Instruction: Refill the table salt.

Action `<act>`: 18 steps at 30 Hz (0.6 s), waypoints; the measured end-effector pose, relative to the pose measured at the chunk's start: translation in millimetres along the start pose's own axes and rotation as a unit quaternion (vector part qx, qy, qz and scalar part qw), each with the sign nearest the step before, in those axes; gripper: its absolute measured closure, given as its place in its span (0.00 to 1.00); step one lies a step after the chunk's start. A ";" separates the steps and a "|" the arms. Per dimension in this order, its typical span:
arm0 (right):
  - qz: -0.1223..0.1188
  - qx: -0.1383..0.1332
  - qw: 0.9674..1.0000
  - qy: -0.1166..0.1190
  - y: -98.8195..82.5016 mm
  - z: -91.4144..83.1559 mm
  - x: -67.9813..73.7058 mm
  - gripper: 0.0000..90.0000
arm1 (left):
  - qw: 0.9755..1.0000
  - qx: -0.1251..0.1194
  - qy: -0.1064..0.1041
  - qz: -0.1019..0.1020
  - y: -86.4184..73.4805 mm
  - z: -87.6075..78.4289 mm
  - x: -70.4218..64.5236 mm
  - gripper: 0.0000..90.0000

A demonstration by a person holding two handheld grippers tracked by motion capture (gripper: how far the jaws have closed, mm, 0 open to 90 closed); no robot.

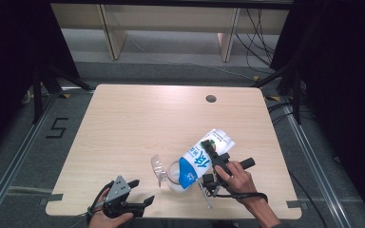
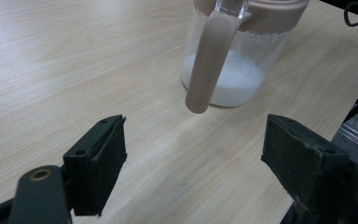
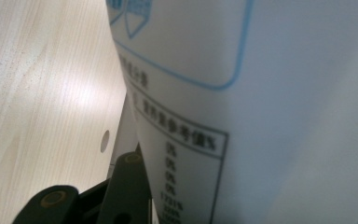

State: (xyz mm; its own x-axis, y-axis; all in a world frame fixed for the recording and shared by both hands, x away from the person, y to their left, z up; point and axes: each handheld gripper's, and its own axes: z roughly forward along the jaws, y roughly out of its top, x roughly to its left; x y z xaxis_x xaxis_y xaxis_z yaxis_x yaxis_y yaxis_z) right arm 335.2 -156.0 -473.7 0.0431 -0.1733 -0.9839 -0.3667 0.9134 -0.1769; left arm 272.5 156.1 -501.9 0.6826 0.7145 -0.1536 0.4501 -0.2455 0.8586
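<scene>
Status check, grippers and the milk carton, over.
Right gripper clamped on tilted milk carton over jug. Left gripper open, idle. Nothing blocking.

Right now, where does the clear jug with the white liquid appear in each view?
High view: the jug stands low at centre, under the tilted carton.
Left gripper view: the jug is at top centre, its handle facing the camera.
Right gripper view: I cannot make it out.
Shared landmark: the wooden table.
</scene>
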 end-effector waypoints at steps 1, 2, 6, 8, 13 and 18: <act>-0.013 -0.004 1.000 -0.005 0.2 0.3 -2.2 0.72 | 1.000 0.000 0.000 0.000 0.0 0.0 0.1 0.23; -0.015 -0.004 1.000 -0.005 0.2 0.3 -2.5 0.72 | 1.000 0.000 0.000 0.000 0.0 0.0 0.1 0.23; -0.016 -0.004 1.000 -0.005 0.2 0.3 -2.5 0.72 | 1.000 0.000 0.000 0.000 0.0 0.1 0.0 0.23; -0.003 0.000 1.000 -0.002 -0.2 0.0 -0.4 0.72 | 1.000 0.000 0.000 0.000 0.0 0.0 0.0 0.23; -0.003 0.001 1.000 -0.002 -0.3 -0.1 -0.7 0.73 | 1.000 0.000 0.000 0.000 0.0 0.0 0.0 0.23; -0.007 -0.006 1.000 -0.009 0.0 0.6 -0.3 0.73 | 1.000 -0.001 0.001 -0.002 0.0 0.2 -0.1 0.23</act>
State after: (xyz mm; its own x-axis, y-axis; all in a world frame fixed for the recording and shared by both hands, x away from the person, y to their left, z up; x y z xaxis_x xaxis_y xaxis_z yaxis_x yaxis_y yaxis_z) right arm 335.9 -155.8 -473.5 0.0653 -0.1781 -0.9818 -0.3771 0.9066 -0.1895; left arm 272.5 155.9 -502.0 0.6794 0.7171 -0.1555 0.4513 -0.2413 0.8591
